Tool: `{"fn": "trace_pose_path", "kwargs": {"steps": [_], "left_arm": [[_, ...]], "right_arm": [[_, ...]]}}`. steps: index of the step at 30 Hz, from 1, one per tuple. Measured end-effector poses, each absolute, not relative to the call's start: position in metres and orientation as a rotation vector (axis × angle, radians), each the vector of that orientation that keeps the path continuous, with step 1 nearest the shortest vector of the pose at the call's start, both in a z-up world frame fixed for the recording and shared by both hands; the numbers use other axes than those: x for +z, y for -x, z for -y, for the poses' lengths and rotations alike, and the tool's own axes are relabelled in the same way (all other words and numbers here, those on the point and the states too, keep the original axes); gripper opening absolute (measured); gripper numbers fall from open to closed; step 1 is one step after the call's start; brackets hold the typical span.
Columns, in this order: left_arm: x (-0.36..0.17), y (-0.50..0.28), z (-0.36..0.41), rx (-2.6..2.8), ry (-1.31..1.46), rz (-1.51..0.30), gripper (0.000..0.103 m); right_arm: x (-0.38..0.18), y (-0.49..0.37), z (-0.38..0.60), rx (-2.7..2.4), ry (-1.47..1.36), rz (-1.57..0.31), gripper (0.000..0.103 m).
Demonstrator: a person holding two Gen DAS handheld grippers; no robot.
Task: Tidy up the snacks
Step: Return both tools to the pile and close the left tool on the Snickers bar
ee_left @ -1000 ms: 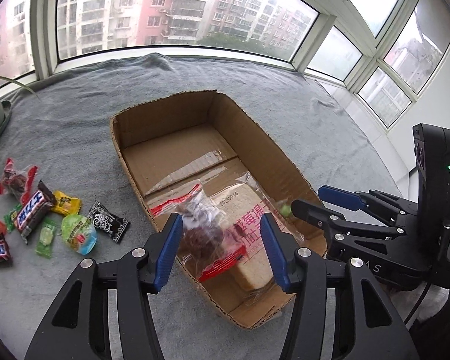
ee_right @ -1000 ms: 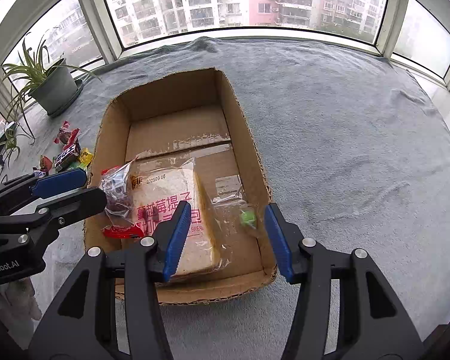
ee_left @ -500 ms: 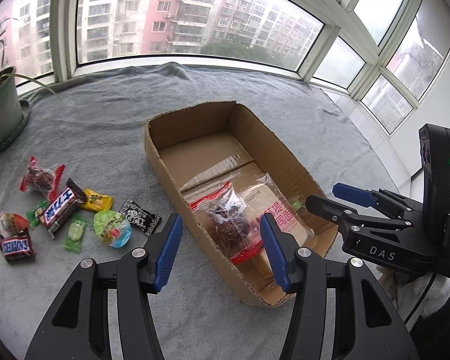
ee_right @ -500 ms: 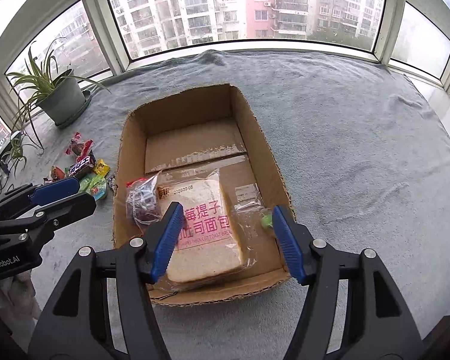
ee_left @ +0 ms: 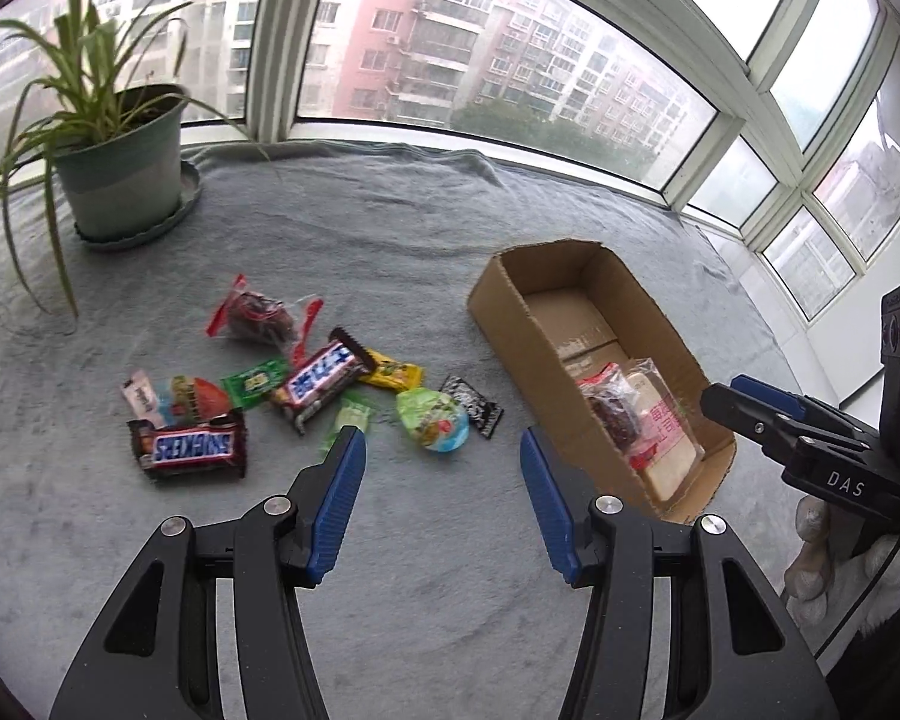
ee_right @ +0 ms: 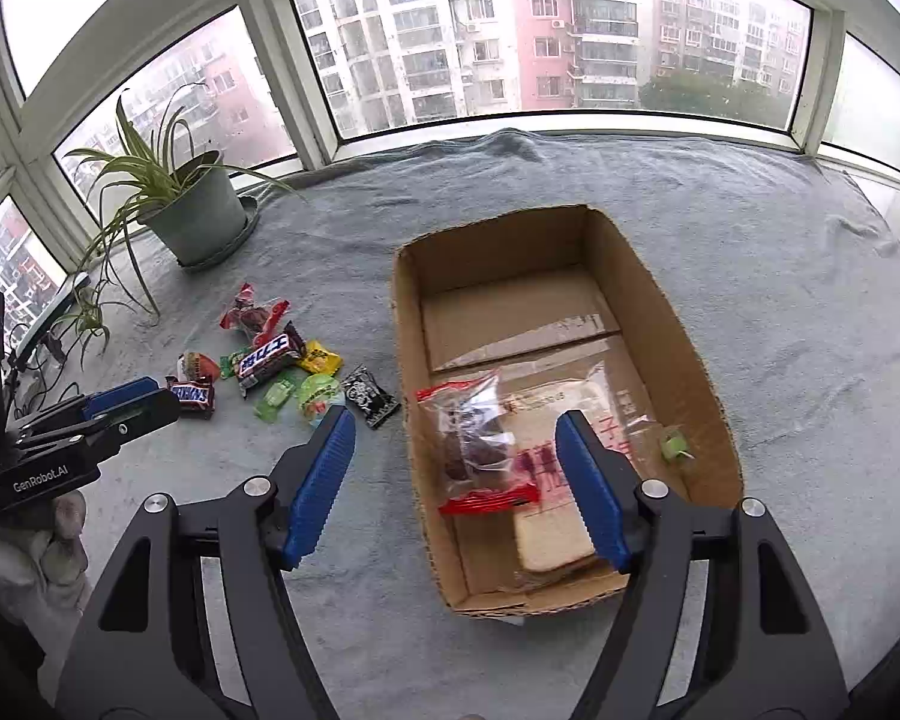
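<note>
Left gripper (ee_left: 441, 456): jaws part open, empty, hanging above the worktop (ee_left: 450, 600). Loose snacks (ee_left: 306, 387) lie ahead and left of them; jelly cup (ee_left: 433, 419) sits nearest, just ahead, probably the next pick. Right gripper (ee_right: 455, 432): jaws have just been opening, now wide, nothing gripped. Box (ee_right: 405, 360) lies under and ahead; bread (ee_right: 555, 531) and date bag (ee_right: 471, 441) sit at its near end, far end free.

Left gripper (ee_left: 441, 450) hangs empty, fingers (ee_left: 342, 480) apart, above loose snacks (ee_left: 306, 387) beside the cardboard box (ee_left: 498, 306).
</note>
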State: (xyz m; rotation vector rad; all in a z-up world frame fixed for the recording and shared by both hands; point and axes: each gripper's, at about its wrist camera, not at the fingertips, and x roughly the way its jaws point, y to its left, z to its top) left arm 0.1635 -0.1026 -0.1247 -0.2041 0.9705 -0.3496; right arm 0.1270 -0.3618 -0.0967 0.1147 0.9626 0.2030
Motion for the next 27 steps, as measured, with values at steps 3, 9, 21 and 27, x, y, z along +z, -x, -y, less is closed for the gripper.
{"fn": "trace_pose_path", "kwargs": {"steps": [3, 9, 21, 27], "left_arm": [[-0.131, -0.163, 0.067, -0.296, 0.242, -0.988, 0.053], [-0.137, -0.166, 0.012, -0.235, 0.273, -0.989, 0.053], [-0.135, -0.187, -0.056, -0.217, 0.283, -0.982, 0.053], [-0.133, -0.206, -0.071, -0.234, 0.277, -0.985, 0.053]], "right_arm": [[-0.097, -0.128, 0.342, 0.218, -0.111, -0.968, 0.072], [-0.096, -0.132, 0.303, 0.241, -0.101, -0.975, 0.073], [-0.11, -0.154, 0.267, 0.241, -0.229, -1.022, 0.073], [-0.125, -0.173, 0.267, 0.205, -0.309, -1.082, 0.073]]}}
